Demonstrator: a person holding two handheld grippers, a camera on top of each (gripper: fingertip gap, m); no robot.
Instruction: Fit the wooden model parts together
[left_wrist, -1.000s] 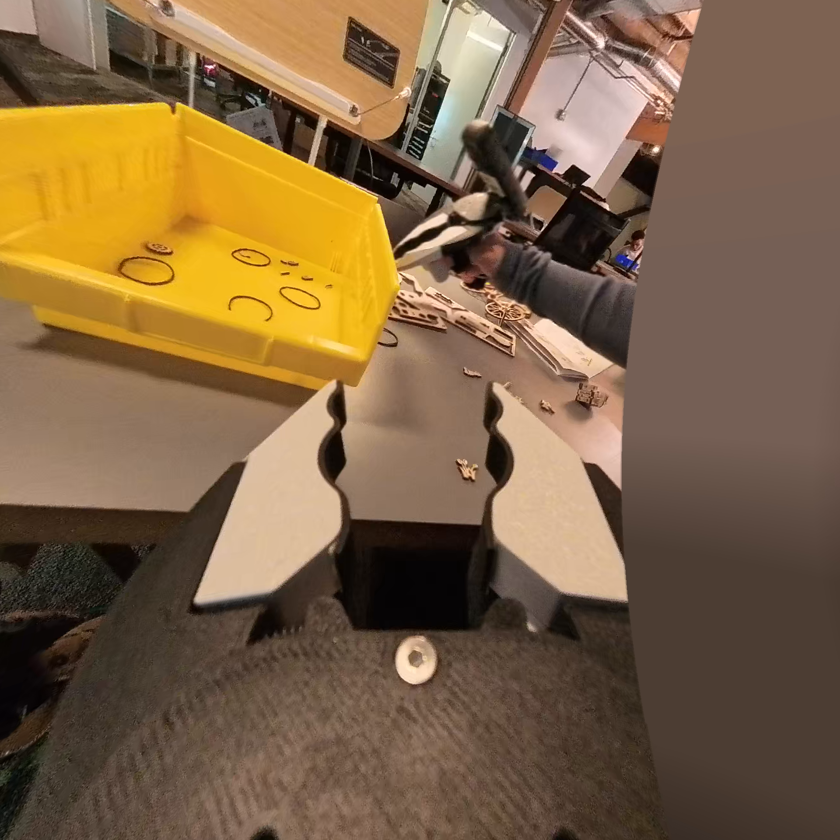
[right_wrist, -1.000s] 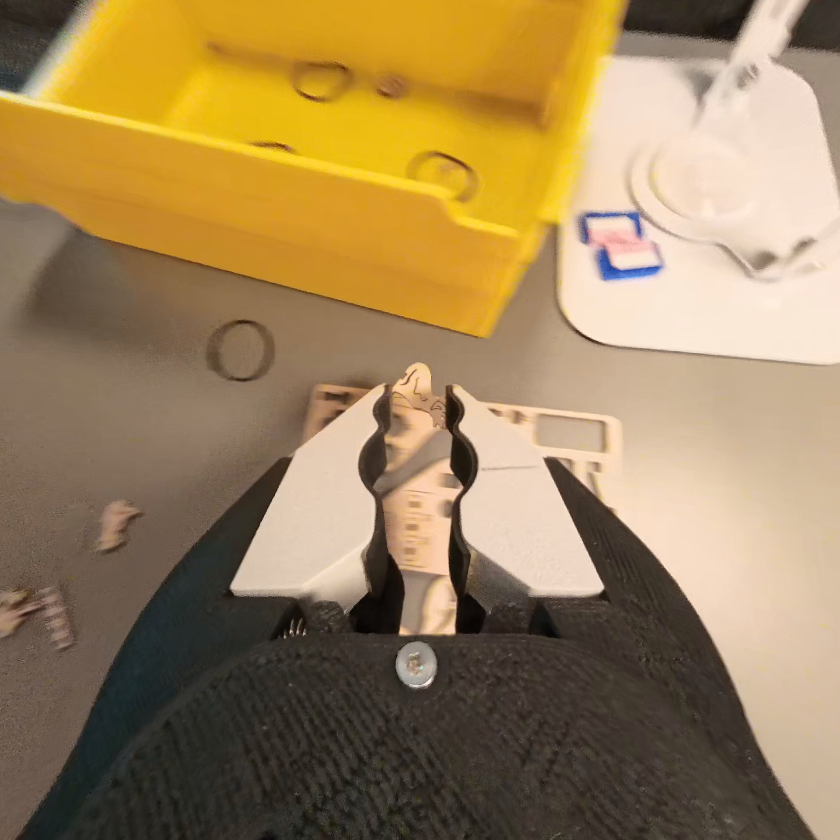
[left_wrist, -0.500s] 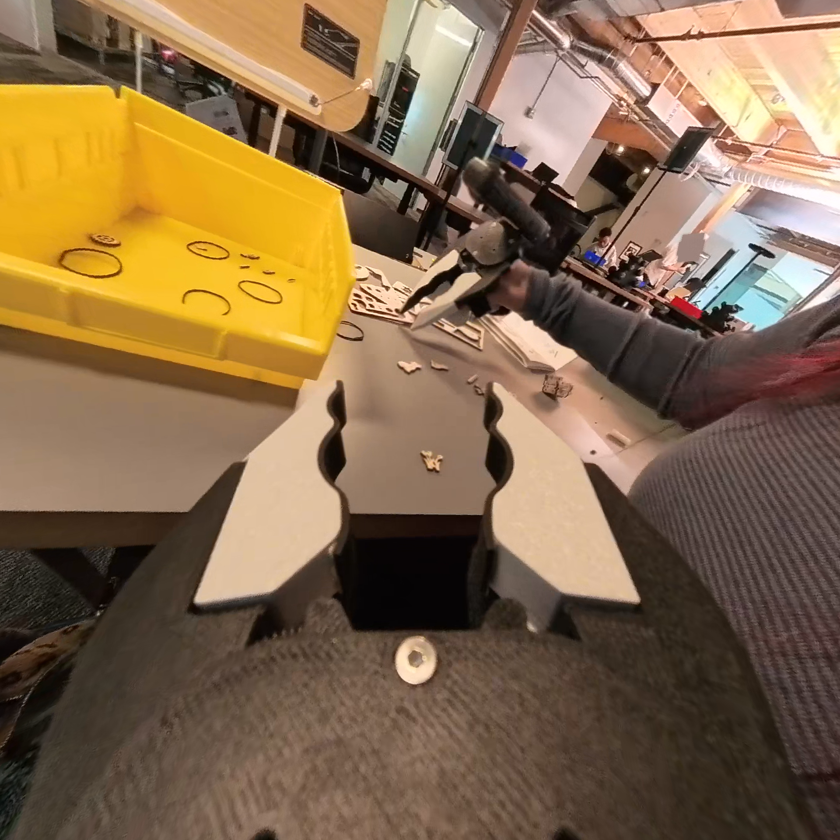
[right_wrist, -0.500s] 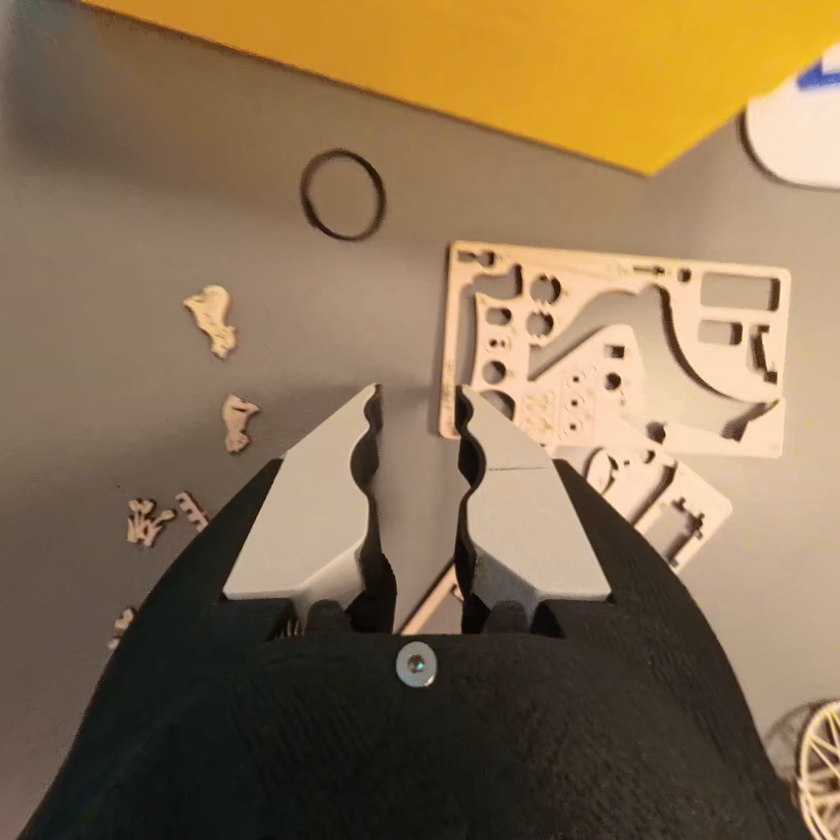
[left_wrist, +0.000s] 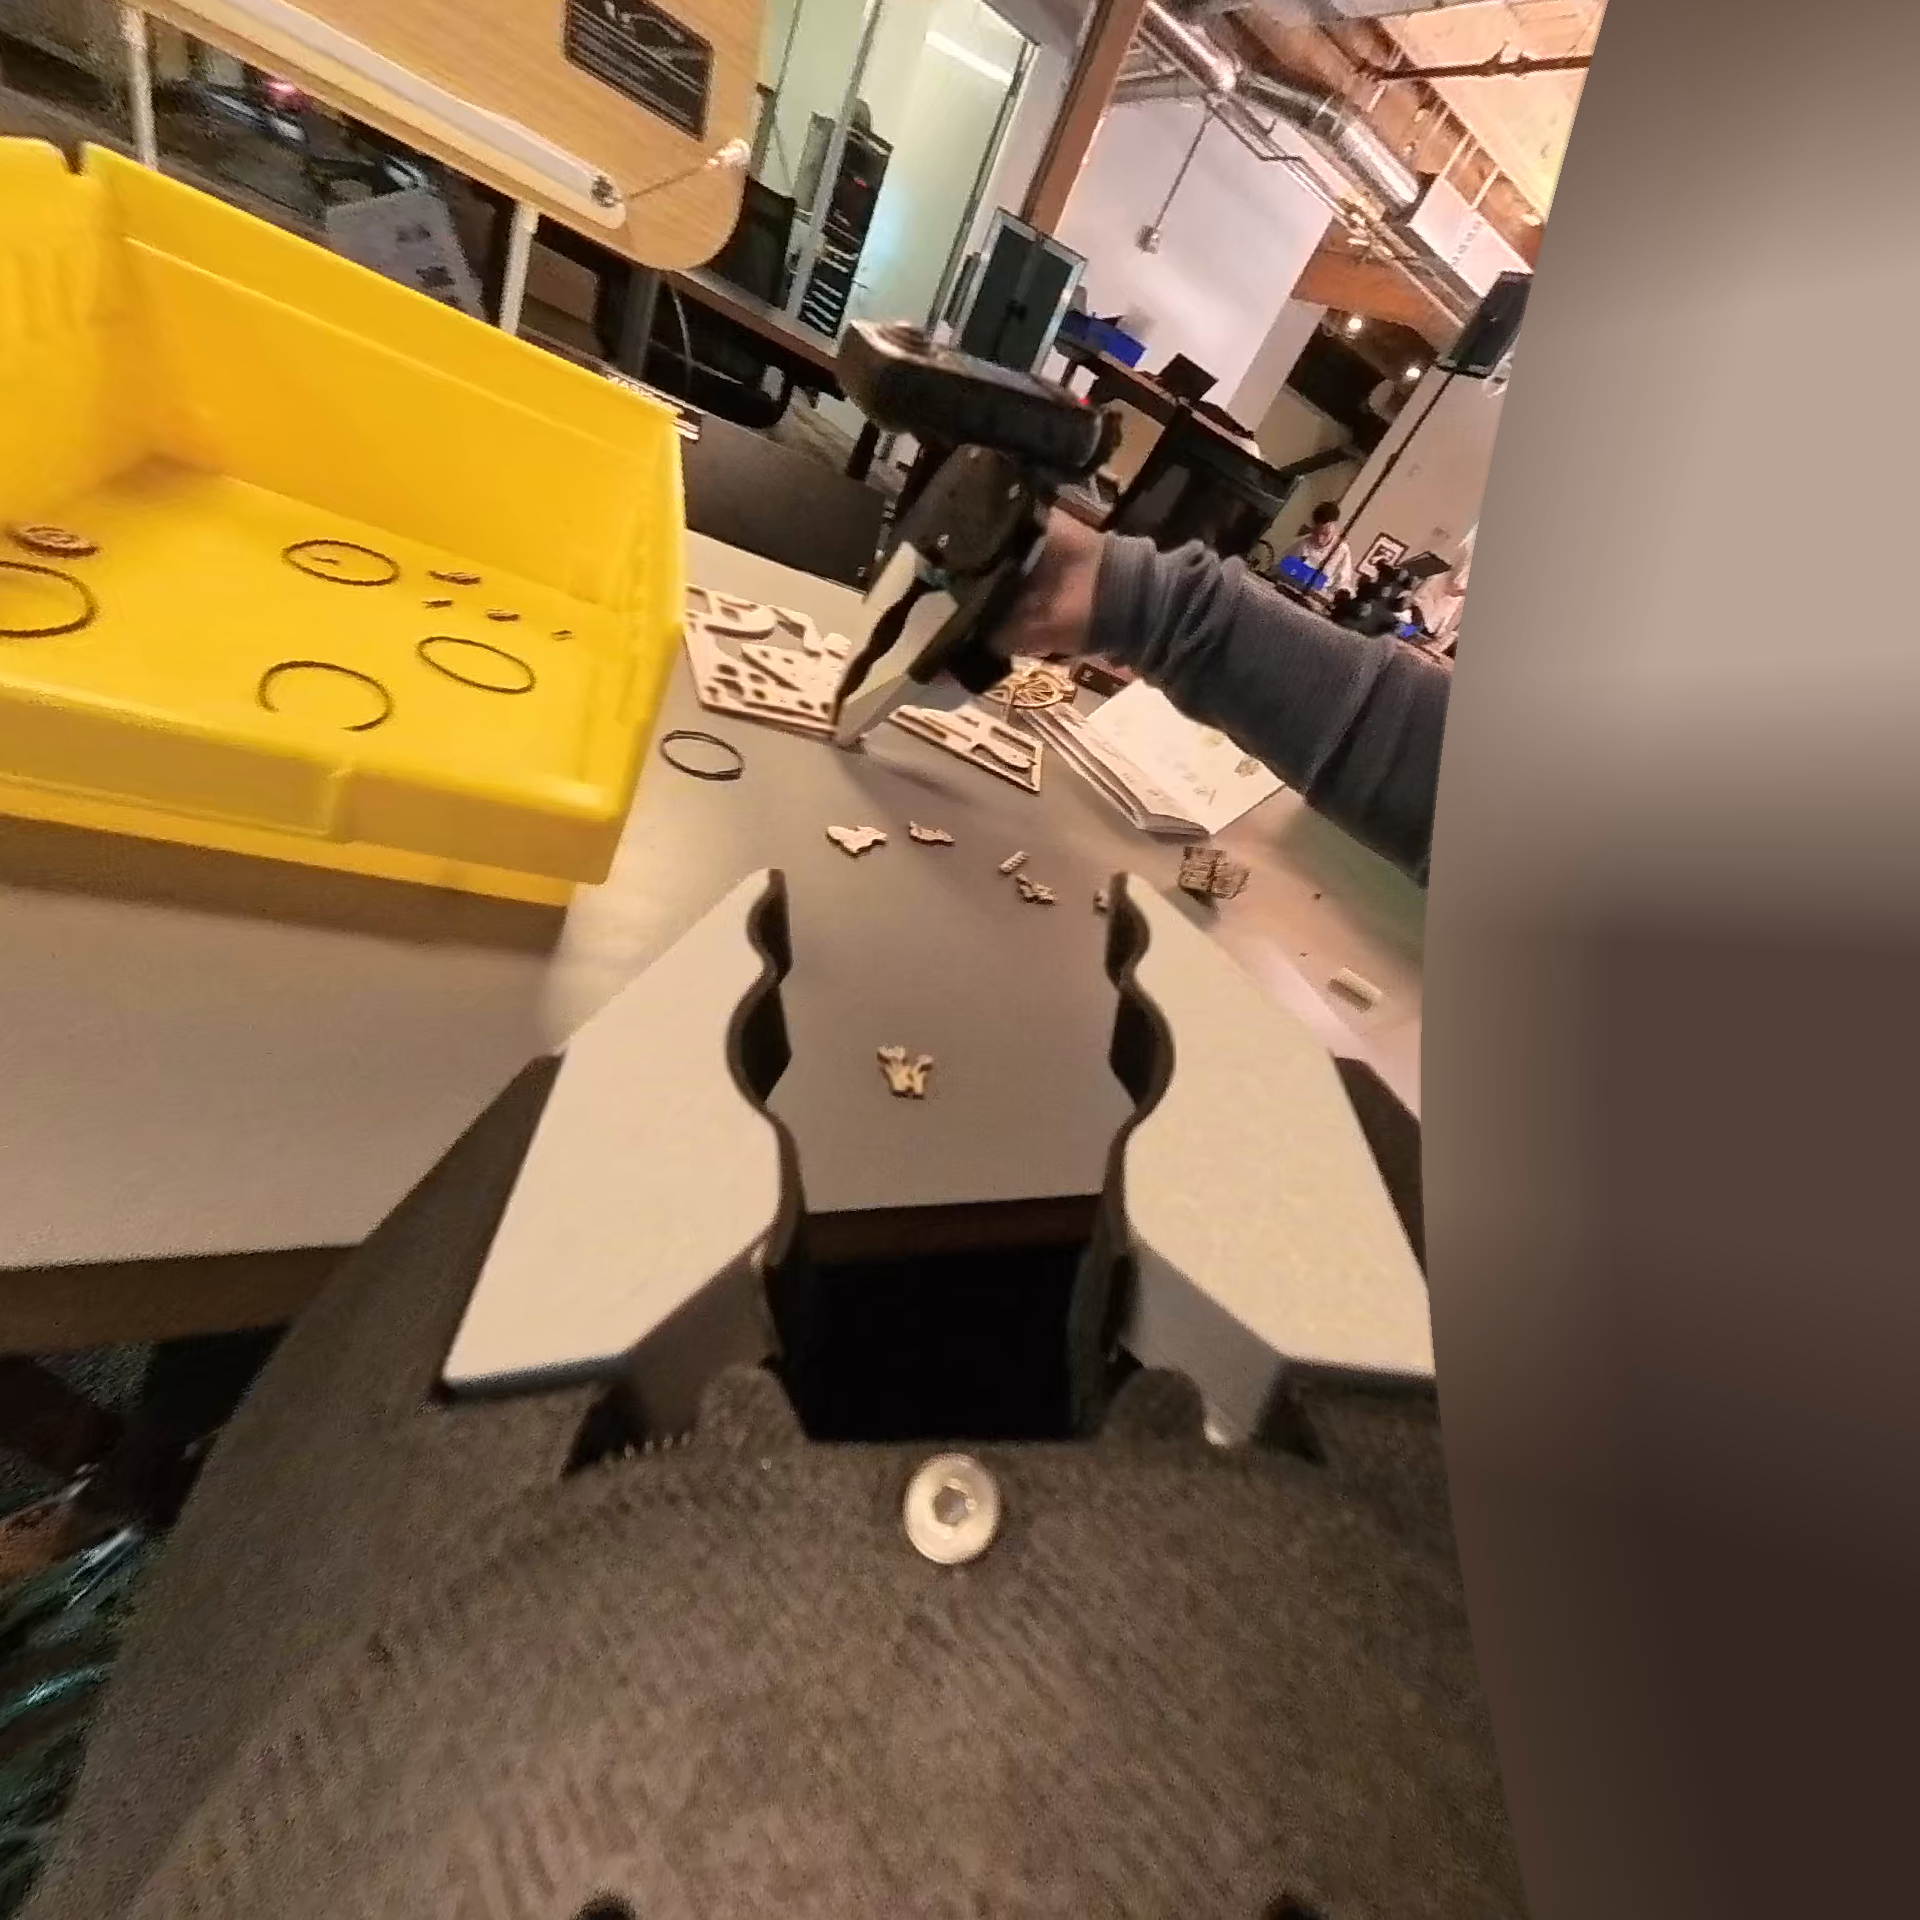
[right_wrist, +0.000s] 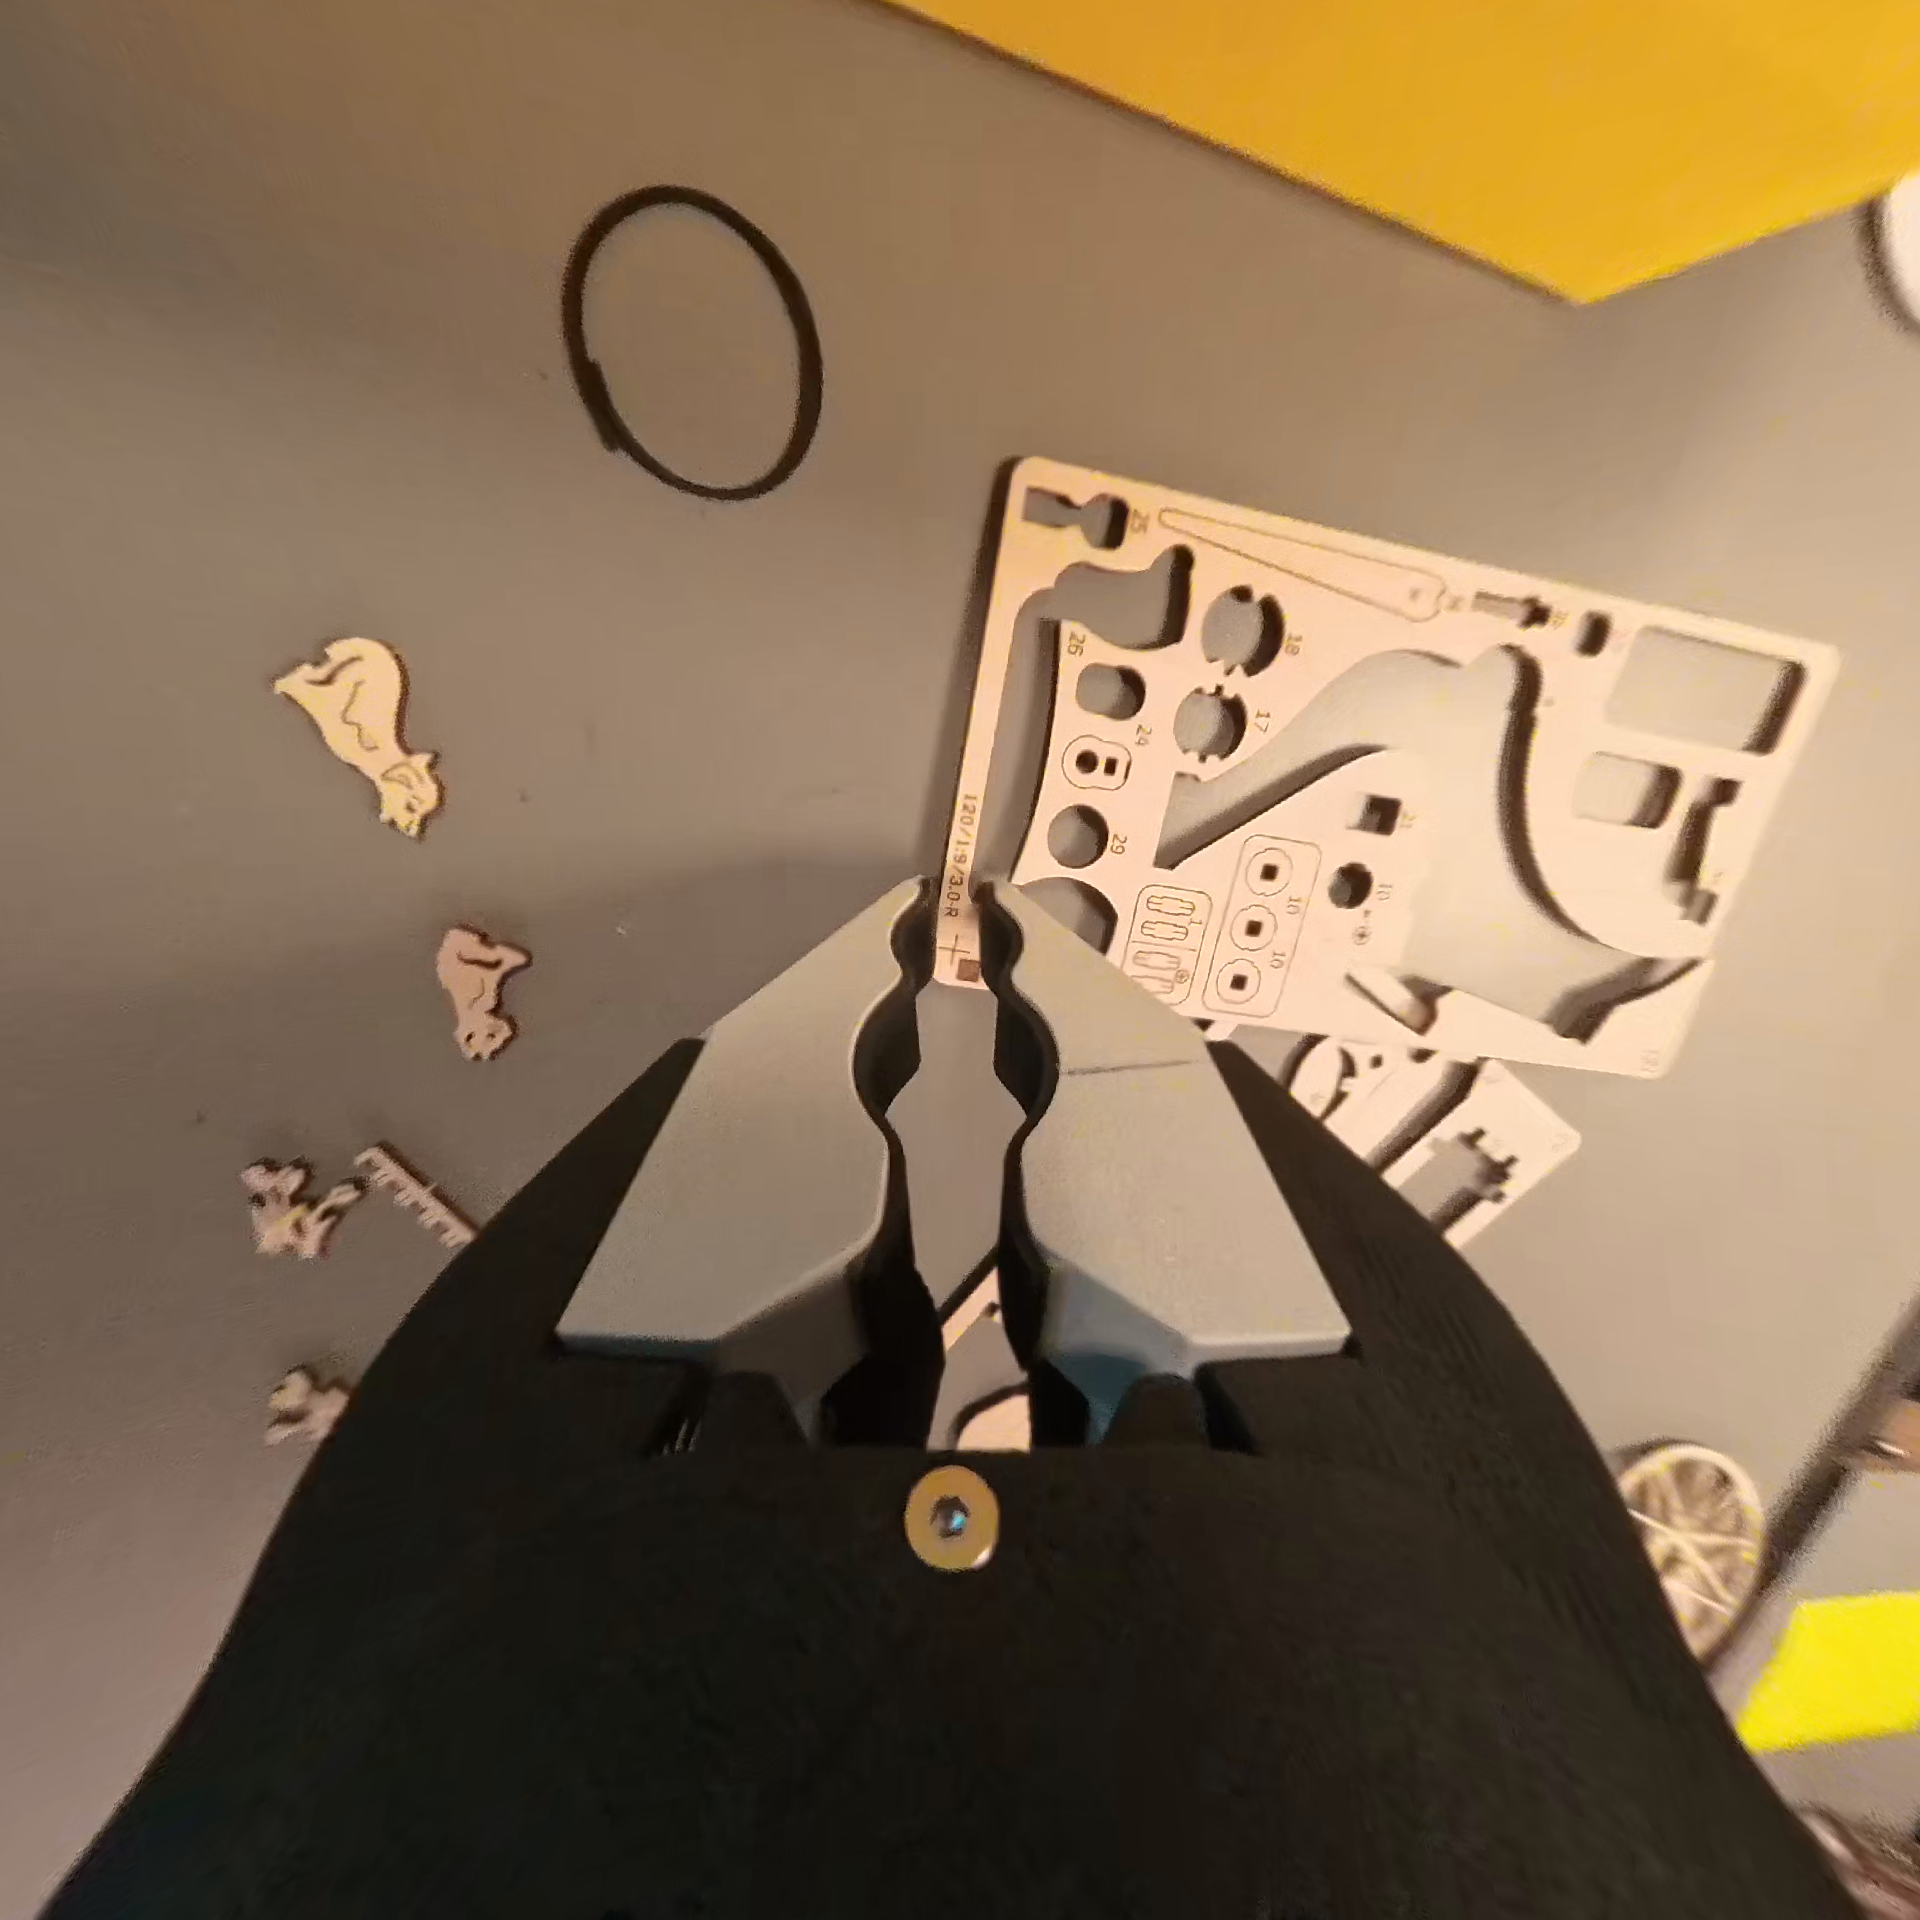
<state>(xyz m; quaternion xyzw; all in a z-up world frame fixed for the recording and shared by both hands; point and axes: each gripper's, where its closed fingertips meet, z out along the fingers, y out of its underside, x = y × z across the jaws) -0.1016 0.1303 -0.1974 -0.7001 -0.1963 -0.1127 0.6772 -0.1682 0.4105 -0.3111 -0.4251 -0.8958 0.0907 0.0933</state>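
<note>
A pale wooden parts sheet with several cut-outs lies flat on the grey table, partly over a second sheet. My right gripper points down at the top sheet's near left corner, and its jaws have closed to a narrow gap around the thin edge strip. The left wrist view shows the right gripper with its tips on the sheet at the table. My left gripper is open and empty over the table's near edge. A small wooden piece lies between its fingers' line of sight.
A yellow bin holding black rings stands at the left, and its wall shows beyond the sheet. A loose black ring and small wooden pieces lie left of the sheet. A spoked wheel, a booklet and a small block lie to the right. Some 30 centimetres of space lies between my two pairs of fingers.
My right gripper came down closer to the table, reached the sheet's left corner, and its jaws narrowed onto the edge strip. My left gripper stayed open, its view shifting slightly.
</note>
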